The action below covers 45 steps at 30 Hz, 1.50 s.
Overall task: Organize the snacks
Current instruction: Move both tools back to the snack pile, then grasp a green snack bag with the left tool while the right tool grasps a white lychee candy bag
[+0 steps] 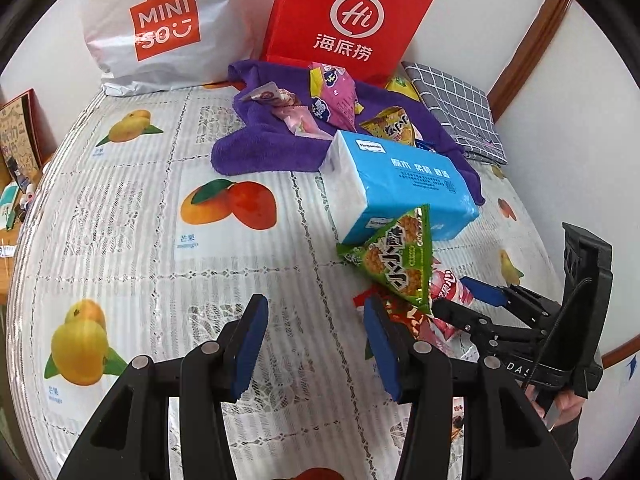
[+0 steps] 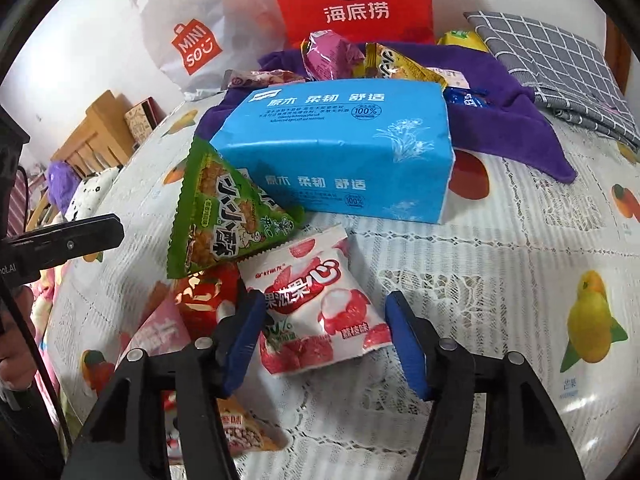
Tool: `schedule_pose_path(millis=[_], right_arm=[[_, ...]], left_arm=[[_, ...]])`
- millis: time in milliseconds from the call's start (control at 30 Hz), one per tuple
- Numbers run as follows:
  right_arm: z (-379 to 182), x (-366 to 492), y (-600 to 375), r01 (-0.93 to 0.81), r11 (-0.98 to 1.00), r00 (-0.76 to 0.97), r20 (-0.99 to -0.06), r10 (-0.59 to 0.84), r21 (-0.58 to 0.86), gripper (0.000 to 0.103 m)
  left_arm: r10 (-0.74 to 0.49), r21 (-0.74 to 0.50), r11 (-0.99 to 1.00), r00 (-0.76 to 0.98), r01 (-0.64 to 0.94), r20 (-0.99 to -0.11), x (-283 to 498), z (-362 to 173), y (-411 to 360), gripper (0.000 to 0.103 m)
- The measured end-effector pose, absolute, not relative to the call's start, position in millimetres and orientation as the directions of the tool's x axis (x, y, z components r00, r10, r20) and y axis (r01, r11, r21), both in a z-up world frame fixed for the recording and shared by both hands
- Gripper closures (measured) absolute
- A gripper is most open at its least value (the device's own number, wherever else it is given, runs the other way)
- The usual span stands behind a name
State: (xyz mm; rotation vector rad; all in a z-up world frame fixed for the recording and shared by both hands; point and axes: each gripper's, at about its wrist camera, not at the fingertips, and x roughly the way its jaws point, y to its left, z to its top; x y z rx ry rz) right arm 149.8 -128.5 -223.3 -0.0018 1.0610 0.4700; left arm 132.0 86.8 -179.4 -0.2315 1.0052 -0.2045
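Note:
A white and pink lychee snack packet lies flat on the fruit-print tablecloth. My right gripper straddles it, its blue pads close beside the packet's edges without squeezing it. A green triangular snack packet leans on a blue tissue pack, above a red packet. My left gripper stands open over bare cloth, just left of the green packet. In the left wrist view the right gripper reaches in from the right.
Several snack packets lie on a purple towel at the back. Behind stand a red paper bag and a white shopping bag. A grey checked cloth lies back right. More packets sit under the right gripper.

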Motion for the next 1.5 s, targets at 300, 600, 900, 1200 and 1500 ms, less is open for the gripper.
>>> schedule_pose_path(millis=[300,600,900,1200,1500], right_arm=[[-227.3,138.3,-107.7,-0.476,0.877,0.459,-0.835,0.305,0.059,0.037],[-216.2,134.4,-157.2,-0.361,0.925,0.516,-0.802,0.301,0.115,0.043],[-217.9,145.0,-228.1,-0.124,0.990,0.584,-0.801,0.130,0.070,0.044],[-227.2,149.9,-228.1,-0.093,0.996,0.589,-0.807,0.049,-0.007,0.044],[-227.5,149.3,-232.5,-0.093,0.995,0.584,-0.809,0.072,0.021,0.044]], left_arm=[[-0.294,-0.290,0.953,0.519,0.091,-0.803,133.8,-174.8,64.3,0.056],[-0.299,-0.274,0.953,0.510,0.126,-0.806,134.4,-176.4,32.5,0.056],[-0.260,-0.234,0.965,0.506,0.116,-0.822,164.2,-183.2,7.2,0.055],[-0.159,-0.149,0.987,0.511,0.060,-0.845,184.3,-202.5,-2.1,0.055],[-0.183,-0.174,0.982,0.535,0.069,-0.825,177.7,-198.0,1.6,0.065]])
